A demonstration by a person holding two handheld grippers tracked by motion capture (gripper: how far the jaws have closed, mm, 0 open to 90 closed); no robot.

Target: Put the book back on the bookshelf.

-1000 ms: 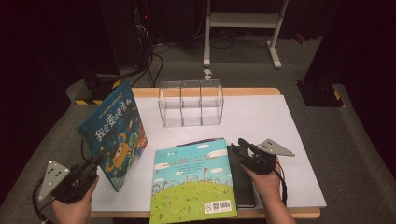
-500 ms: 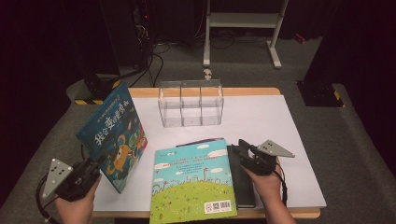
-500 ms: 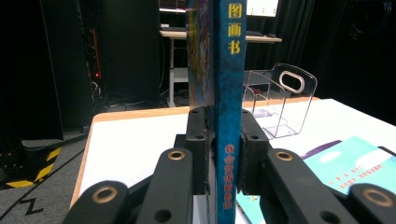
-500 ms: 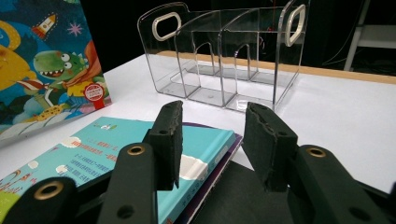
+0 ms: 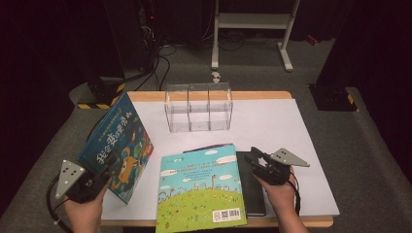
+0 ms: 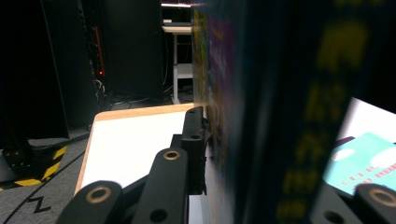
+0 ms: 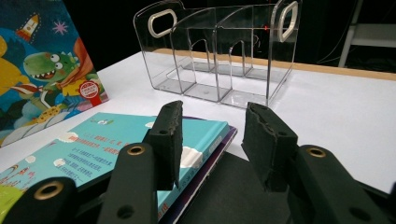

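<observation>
Left claw [image 5: 99,178] clamped on lower edge of blue dinosaur book [image 5: 118,145], book tilted upright over left side of counter [image 5: 272,121]. Risk: grip sits at one corner, so book may pivot or slip and drop onto green picture book [image 5: 200,187] lying flat at centre front. Clear divided rack [image 5: 198,107] behind, compartments empty. Dark book [image 5: 252,187] just right of green one. Right claw [image 5: 253,159] hovers over it, jaws parted, holding nothing; could snag green cover.
</observation>
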